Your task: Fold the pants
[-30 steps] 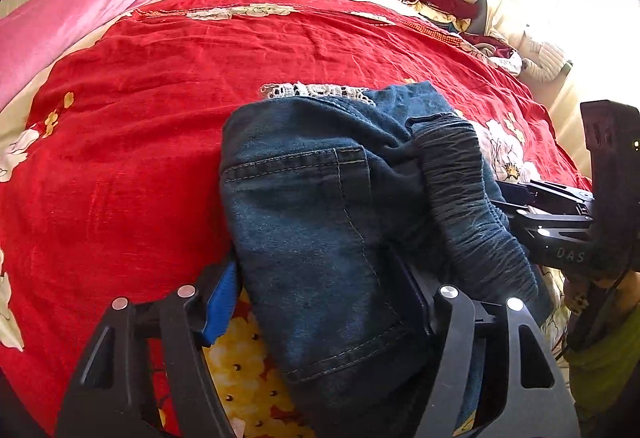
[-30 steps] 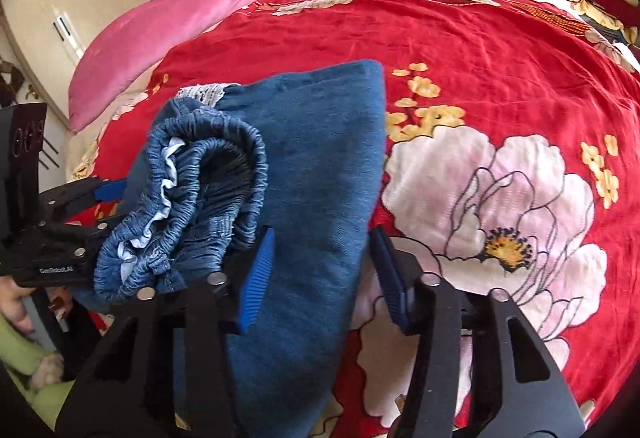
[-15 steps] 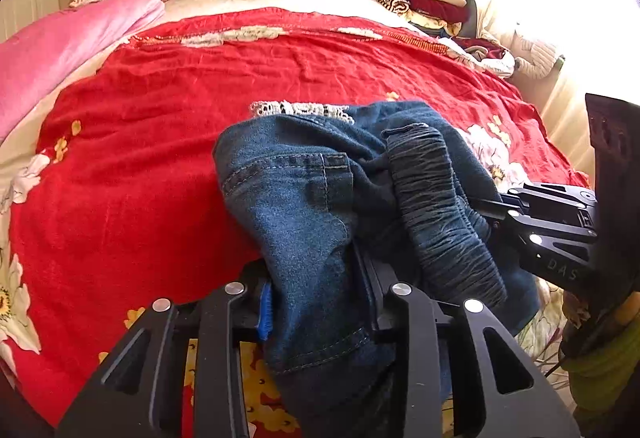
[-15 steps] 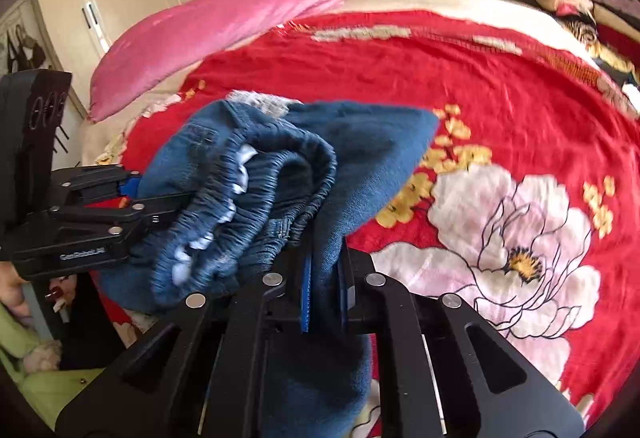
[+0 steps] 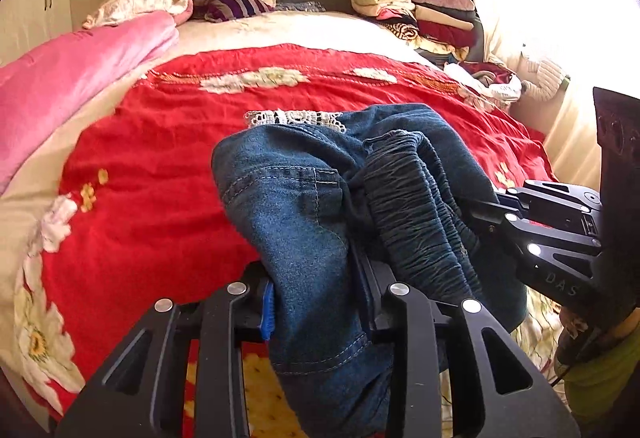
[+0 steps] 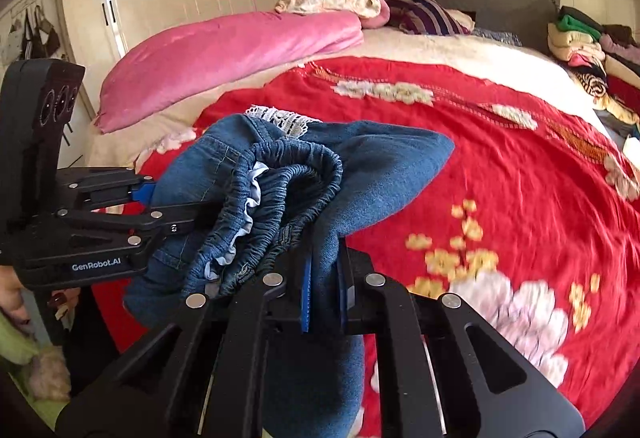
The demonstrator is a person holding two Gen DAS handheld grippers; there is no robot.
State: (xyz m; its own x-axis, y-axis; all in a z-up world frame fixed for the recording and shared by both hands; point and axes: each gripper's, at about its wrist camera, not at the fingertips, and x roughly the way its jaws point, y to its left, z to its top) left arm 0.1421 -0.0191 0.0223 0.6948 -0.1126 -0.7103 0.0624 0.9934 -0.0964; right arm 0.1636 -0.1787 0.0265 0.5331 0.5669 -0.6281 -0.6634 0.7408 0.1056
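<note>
The bunched blue denim pants with gathered elastic waistband (image 5: 320,206) are held above the red floral bedspread (image 5: 152,158), gripped from both sides. The black left gripper (image 5: 316,302) is clamped on a thick fold of denim at the pocket side. The black right gripper (image 6: 324,278) is pinched nearly together on a thin denim layer beside the waistband (white lace trim (image 6: 280,118) shows at the far edge). A pink velvet quilt (image 6: 224,54) lies along the bed's side.
</note>
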